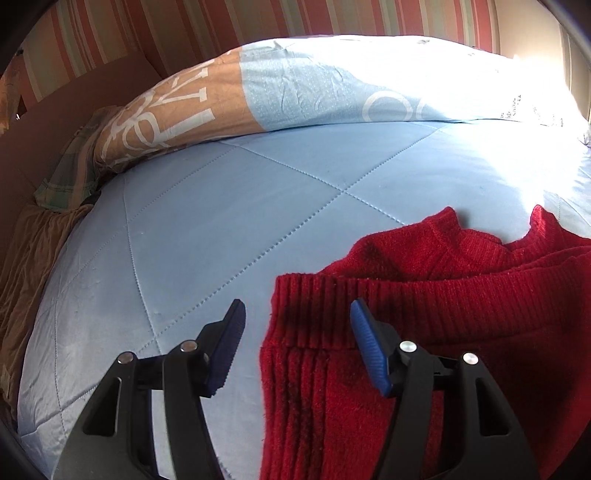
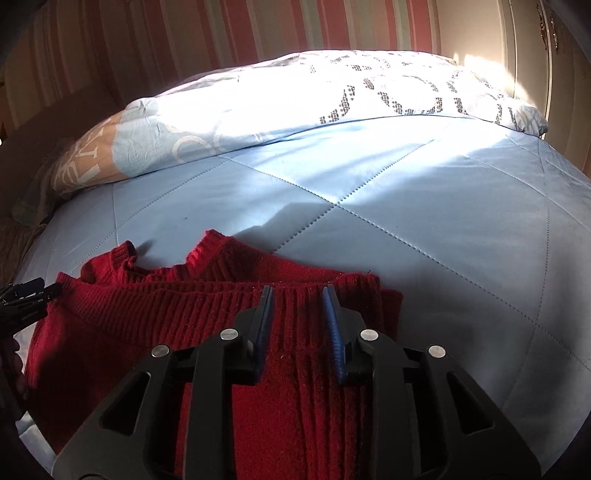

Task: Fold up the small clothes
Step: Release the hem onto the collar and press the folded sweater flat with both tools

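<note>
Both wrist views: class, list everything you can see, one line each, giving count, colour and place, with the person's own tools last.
Sweater: one, red ribbed knit, lying on the quilt nearest the cameras.
Quilt: one, light blue, stitched in diamonds, covering the bed.
Duvet: one, pale blue, tan and white print, bunched along the far side.
Checked cloth: one, green plaid, far left beside the duvet.
Wall: striped red, cream and green, behind the bed.
Left tool: one, black with blue pads, open over the sweater's left edge.
Right tool: one, black with blue pads, jaws apart astride the ribbed hem.
</note>
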`<state>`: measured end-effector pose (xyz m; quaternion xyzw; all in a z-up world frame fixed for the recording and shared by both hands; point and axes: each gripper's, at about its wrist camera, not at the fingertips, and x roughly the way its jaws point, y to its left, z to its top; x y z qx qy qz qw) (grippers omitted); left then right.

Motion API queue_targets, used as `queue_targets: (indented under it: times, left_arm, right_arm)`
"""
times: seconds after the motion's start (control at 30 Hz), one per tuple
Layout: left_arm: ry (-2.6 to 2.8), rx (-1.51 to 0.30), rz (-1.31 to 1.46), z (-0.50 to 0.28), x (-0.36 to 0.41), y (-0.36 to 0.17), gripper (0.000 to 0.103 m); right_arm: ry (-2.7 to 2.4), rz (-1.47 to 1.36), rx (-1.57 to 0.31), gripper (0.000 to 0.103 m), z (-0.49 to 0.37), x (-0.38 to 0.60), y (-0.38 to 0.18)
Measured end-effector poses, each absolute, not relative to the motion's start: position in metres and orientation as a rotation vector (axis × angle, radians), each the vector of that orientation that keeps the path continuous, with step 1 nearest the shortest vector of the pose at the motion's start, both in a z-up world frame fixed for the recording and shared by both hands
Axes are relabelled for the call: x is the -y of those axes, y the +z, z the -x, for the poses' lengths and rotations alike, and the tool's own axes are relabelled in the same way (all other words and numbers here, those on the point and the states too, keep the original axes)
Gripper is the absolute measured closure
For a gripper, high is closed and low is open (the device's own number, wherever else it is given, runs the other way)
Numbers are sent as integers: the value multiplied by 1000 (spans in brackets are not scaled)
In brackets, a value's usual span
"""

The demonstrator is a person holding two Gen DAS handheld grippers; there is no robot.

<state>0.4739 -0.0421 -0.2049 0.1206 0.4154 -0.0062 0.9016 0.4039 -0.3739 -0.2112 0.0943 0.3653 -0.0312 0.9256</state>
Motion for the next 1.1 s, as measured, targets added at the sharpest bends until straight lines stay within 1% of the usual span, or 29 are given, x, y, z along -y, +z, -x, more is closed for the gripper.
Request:
queue_targets:
  times: [0.03,0.13,0.2,0.3,0.43,0.57,0.77,0.8,0.83,0.87,1.0,1.1]
  left_arm:
    - [-15,-844,-242,-464,37,-198,42]
    - [-44,-819,-187,-435,19,-182,42]
    - [-53,-808,-186,-413,18,-176,42]
    - [-62,-812,-207,-385,29,-174,42]
    - [-95,-848,-160,-359,50,-182,42]
    - [-131,-890,-140,-339,70,-197,42]
    - [-146,-930,-173,-330,83,-210,42]
    - [-142,-931,-173,-330,82,-210,35]
    - [-132,-927,-173,-330,81,-208,18]
    - [-121,-912,-172,-328,79,-206,15]
    - [-112,-908,-166,-327,73,-202,15]
    - [-116,-911,-162,-324,70,-204,15]
  right_arm:
    - [-65,-183,-720,57,-393,373,-201]
    - [-59,-167,-679,47,-359,368,-181]
    - [-62,-173,-685,43,-339,366,-177]
    - [-87,-166,-705,41,-311,358,-178]
    - [-122,-192,-720,34,-274,346,-187]
    - [-122,-234,-742,33,-245,336,-206]
    - [-100,-215,-794,33,-238,325,-223]
    - [-101,-221,-792,33,-238,326,-222]
    - [-104,-231,-790,33,-238,328,-222]
    - [-108,-242,-793,32,-239,330,-223]
    - [-115,-277,-787,29,-233,339,-221]
    - [-75,-296,-780,29,-228,339,-221]
